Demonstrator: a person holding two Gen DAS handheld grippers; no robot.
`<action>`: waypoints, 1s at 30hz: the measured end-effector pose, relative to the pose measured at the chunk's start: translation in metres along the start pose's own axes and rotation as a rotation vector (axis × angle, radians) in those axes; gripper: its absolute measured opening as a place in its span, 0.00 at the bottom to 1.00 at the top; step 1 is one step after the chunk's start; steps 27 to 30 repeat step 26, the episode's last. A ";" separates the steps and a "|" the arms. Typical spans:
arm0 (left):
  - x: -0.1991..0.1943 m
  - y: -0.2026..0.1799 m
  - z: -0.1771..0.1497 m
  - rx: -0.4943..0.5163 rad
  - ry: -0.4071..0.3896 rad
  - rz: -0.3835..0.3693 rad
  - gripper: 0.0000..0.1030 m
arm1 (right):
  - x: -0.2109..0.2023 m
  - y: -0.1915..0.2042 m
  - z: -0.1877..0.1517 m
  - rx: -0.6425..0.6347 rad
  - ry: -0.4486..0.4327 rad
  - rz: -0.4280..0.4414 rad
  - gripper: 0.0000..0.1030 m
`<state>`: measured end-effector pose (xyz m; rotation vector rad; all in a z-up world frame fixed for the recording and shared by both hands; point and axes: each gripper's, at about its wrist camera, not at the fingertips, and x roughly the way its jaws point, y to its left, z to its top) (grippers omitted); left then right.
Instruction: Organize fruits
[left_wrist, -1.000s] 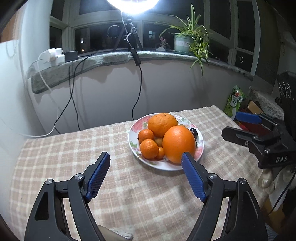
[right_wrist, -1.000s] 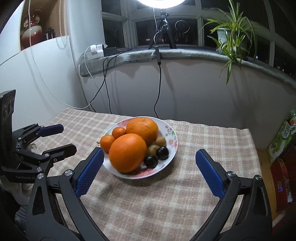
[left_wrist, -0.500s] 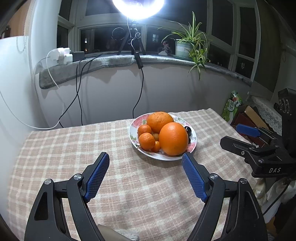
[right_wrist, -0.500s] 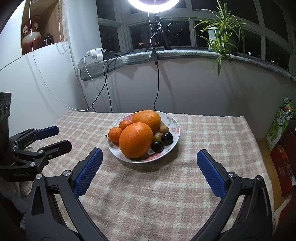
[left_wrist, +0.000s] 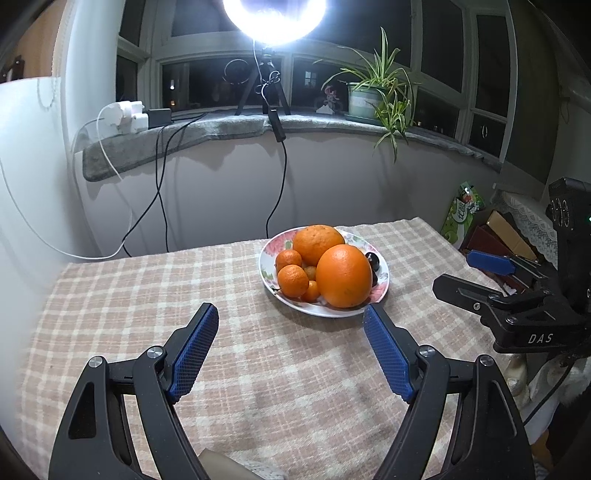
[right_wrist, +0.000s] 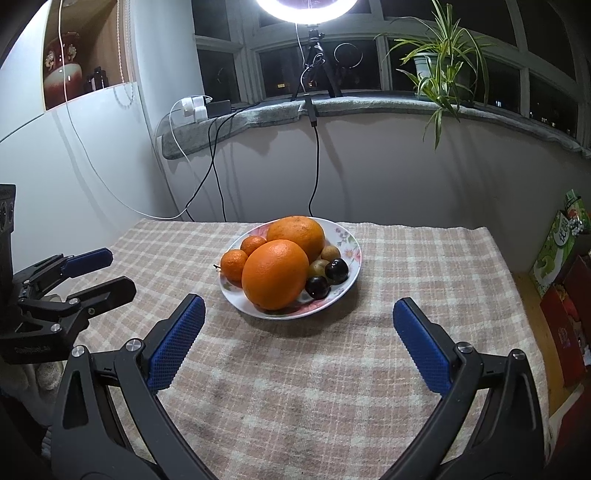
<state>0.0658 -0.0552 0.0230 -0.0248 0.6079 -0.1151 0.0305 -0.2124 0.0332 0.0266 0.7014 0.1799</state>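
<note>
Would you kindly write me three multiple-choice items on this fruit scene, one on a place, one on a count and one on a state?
1. Where does the fruit lie?
A. loose on the cloth
B. on the floral plate
C. on the windowsill

2. How many dark round fruits are on the plate?
A. two
B. four
C. none

3. How does the left tool stand?
A. shut on an orange
B. shut on the plate rim
C. open, holding nothing

Answers:
1 B: the large orange and the rest sit piled on the floral plate, which stands on the checked cloth.
2 A: two dark round fruits lie side by side at the plate's right edge in the right wrist view.
3 C: the left tool has its jaws wide apart over bare cloth.
</note>
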 end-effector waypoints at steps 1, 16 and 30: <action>0.000 0.001 0.000 -0.002 0.000 0.000 0.79 | 0.000 0.000 0.000 0.001 0.001 0.000 1.00; 0.002 0.005 -0.002 -0.007 0.007 0.001 0.79 | 0.012 -0.008 -0.003 0.013 0.033 -0.020 1.00; 0.006 0.006 -0.002 -0.008 0.008 -0.008 0.79 | 0.021 -0.023 -0.006 0.050 0.054 -0.030 1.00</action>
